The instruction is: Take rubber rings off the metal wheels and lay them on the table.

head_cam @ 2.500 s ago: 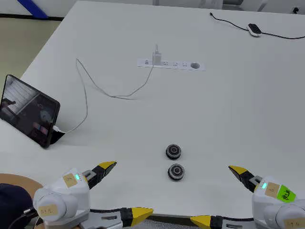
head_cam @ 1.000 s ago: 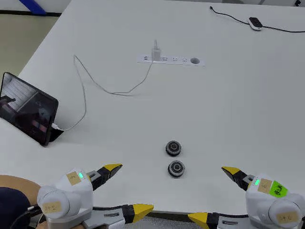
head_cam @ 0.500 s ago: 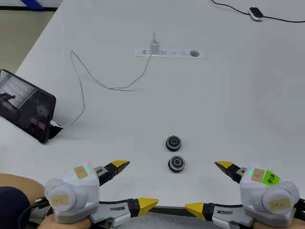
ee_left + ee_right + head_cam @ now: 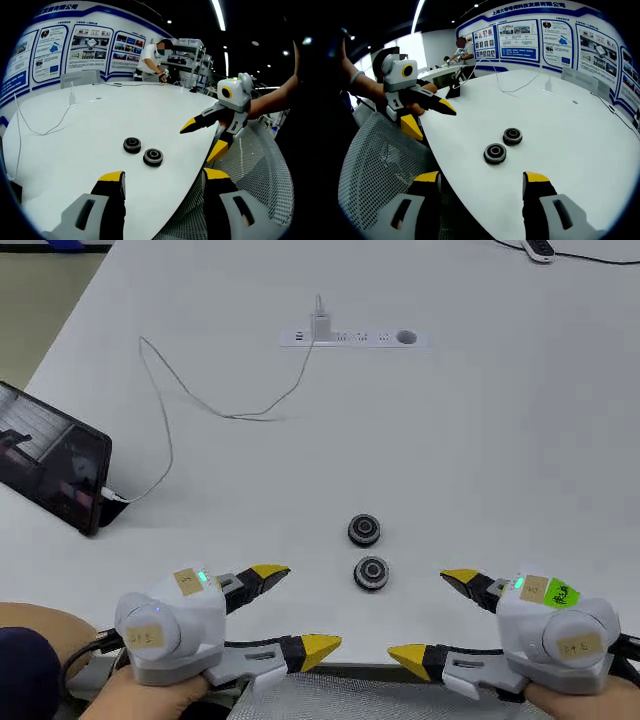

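The farther metal wheel (image 4: 364,530) and the nearer metal wheel (image 4: 371,573) lie just beside each other close to the table's (image 4: 480,440) near edge, black rubber rings (image 4: 495,161) around both. The left tongs (image 4: 297,608) and right tongs (image 4: 433,616) flank them at that edge, both spread wide, grasping nothing.

Overhead head view; opposed gripper views share wheels (image 4: 153,156).

Right gripper (image 4: 482,176) wide open at the edge of the white surface (image 4: 570,135)

Its yellow-tipped jaws rise from the bottom, well spread, holding nothing. Just beyond them lies the near wheel (image 4: 495,153), dark with a paler hub, and the far wheel (image 4: 512,136) sits close behind it, not touching. The left gripper (image 4: 435,123) hangs at the left above a mesh chair (image 4: 370,165), jaws parted, clear of both wheels.
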`<state>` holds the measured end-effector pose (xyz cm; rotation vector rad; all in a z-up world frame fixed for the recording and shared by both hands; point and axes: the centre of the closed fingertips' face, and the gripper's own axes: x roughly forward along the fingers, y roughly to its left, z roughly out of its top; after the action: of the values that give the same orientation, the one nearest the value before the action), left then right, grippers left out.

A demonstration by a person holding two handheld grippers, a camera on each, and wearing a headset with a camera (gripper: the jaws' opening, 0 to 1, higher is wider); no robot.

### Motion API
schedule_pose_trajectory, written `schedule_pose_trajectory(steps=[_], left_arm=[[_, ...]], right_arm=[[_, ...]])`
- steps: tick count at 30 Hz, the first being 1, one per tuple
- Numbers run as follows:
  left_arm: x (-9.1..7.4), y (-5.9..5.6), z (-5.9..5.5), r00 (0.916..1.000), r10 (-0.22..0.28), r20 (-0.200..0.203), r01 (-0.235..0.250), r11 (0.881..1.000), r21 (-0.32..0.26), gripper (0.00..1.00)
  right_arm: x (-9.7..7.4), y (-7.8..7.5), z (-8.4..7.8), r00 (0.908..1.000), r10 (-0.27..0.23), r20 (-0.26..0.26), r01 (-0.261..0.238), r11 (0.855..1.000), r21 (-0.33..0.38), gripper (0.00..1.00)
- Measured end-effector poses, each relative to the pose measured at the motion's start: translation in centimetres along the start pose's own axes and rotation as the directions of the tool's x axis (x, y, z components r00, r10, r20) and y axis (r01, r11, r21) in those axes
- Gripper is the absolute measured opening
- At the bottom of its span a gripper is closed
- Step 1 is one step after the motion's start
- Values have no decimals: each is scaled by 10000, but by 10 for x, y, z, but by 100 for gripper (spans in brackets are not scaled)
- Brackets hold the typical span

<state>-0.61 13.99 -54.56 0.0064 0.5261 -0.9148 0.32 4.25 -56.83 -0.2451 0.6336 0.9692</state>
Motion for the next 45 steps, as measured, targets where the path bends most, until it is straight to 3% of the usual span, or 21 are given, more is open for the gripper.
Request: schedule_pose_trajectory(steps=[20, 33, 45], left_arm=[[25, -5, 10, 9982, -444, -392, 465, 9974, 545, 52], [43, -1, 14, 9972, -457, -593, 508, 9949, 867, 38], [63, 5, 16, 9946, -459, -935, 570, 9911, 1207, 34]], right_arm=[[13, 1, 1, 9997, 232, -63, -230, 9994, 272, 52], [19, -4, 0, 9994, 271, -207, -265, 9991, 328, 38], [23, -13, 5, 9998, 199, -62, -194, 9979, 625, 31]])
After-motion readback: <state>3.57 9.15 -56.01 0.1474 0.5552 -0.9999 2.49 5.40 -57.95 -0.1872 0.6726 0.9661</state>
